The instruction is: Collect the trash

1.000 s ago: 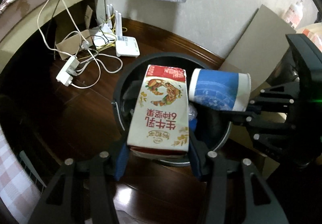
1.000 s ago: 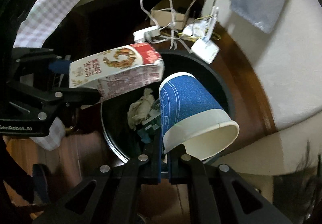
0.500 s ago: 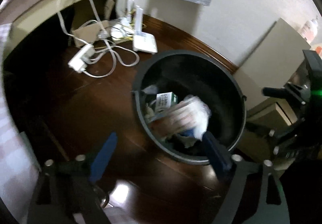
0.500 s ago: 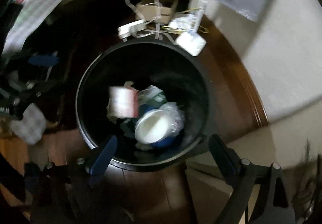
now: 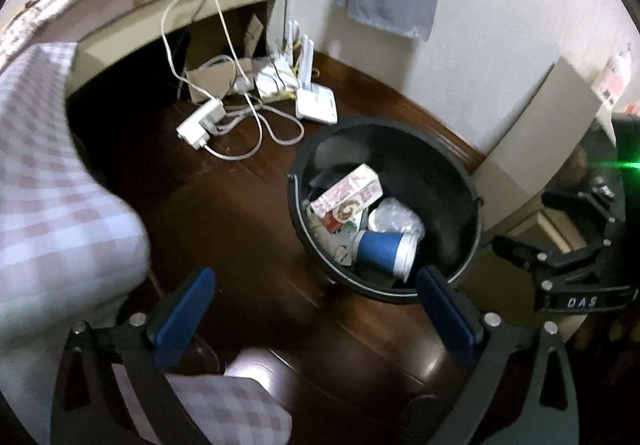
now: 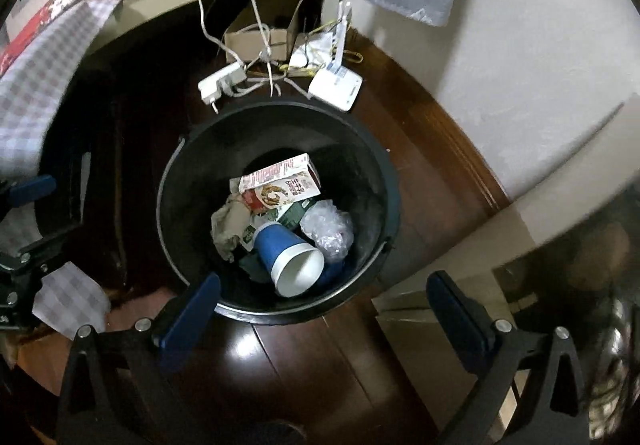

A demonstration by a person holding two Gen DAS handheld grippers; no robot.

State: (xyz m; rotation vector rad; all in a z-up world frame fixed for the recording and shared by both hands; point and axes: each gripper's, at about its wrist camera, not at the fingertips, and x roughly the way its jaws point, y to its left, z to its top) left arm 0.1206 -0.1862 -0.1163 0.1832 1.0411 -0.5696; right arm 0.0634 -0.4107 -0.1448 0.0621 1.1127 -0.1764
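Left gripper (image 5: 316,313) and right gripper (image 6: 324,313): jaws just spread wide, nothing between them. Below, dark glossy wood floor (image 6: 304,361). On it, black round trash bin (image 6: 384,181). Inside it: blue paper cup (image 6: 290,255) on its side, white mouth toward the camera; milk carton (image 6: 286,181) lying flat behind it; crumpled clear plastic (image 6: 328,229) alongside. Beyond the bin's far rim, white router (image 6: 336,85), power strip (image 6: 222,83), cream wall (image 6: 500,57).
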